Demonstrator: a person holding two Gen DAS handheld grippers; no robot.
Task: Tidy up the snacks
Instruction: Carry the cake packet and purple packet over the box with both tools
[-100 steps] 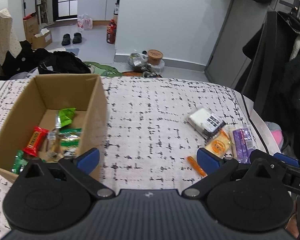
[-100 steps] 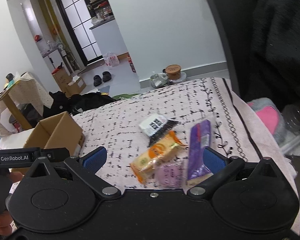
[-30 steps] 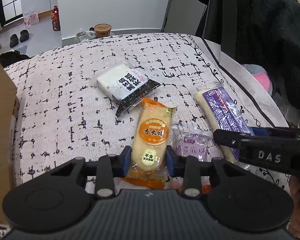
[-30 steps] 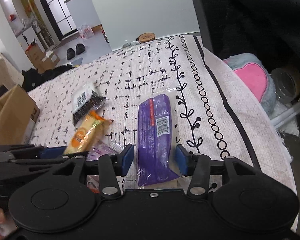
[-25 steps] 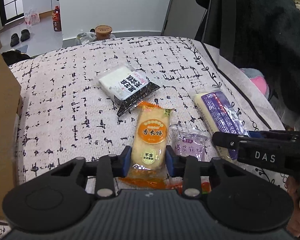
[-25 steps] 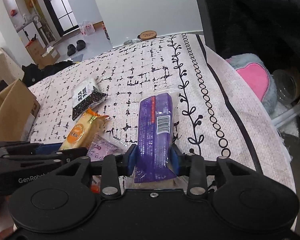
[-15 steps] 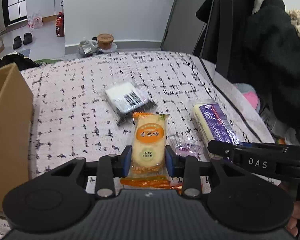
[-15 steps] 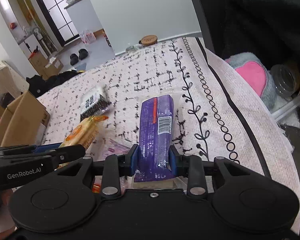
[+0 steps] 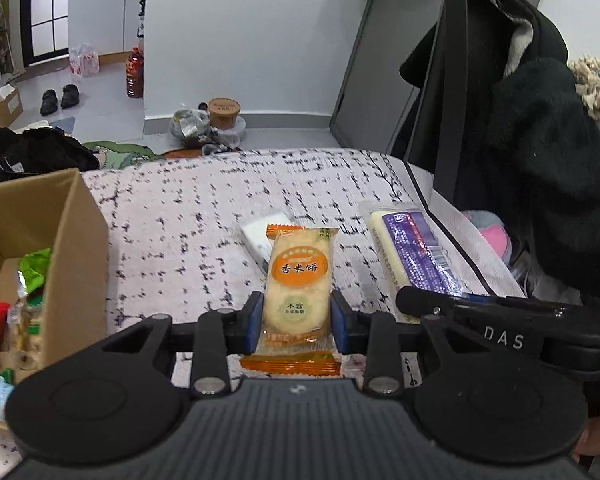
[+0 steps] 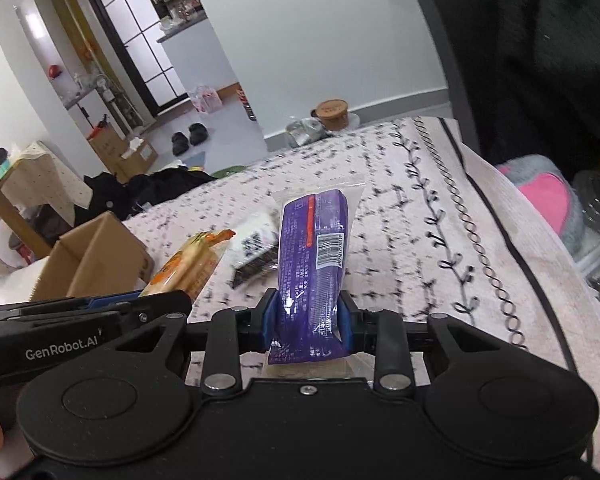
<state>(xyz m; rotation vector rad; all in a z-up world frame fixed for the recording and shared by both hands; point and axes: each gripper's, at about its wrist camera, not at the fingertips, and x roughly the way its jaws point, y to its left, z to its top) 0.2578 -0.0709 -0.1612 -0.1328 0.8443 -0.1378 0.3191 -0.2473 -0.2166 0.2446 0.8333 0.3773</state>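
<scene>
My left gripper (image 9: pixel 297 322) is shut on an orange rice-cracker packet (image 9: pixel 299 280), lifted off the patterned cloth (image 9: pixel 188 240). My right gripper (image 10: pixel 309 322) is shut on a long purple snack packet (image 10: pixel 314 264), also raised; the same purple packet (image 9: pixel 414 252) shows at the right of the left wrist view. A black-and-white packet (image 10: pixel 256 250) lies on the cloth behind both, partly hidden by the cracker packet. The open cardboard box (image 9: pixel 66 248) with several snacks inside stands at the left; the same box (image 10: pixel 96 256) appears in the right wrist view.
Dark coats (image 9: pixel 540 128) hang on a rack at the right edge of the table. A pink and grey plush item (image 10: pixel 548 192) lies beyond that edge. Floor clutter, shoes (image 9: pixel 60 98) and a bottle (image 9: pixel 135 74) sit past the table's far edge.
Both grippers have risen from the cloth with their packets. The right jaws closed onto the purple packet early in the second. The box has come into the left wrist view.
</scene>
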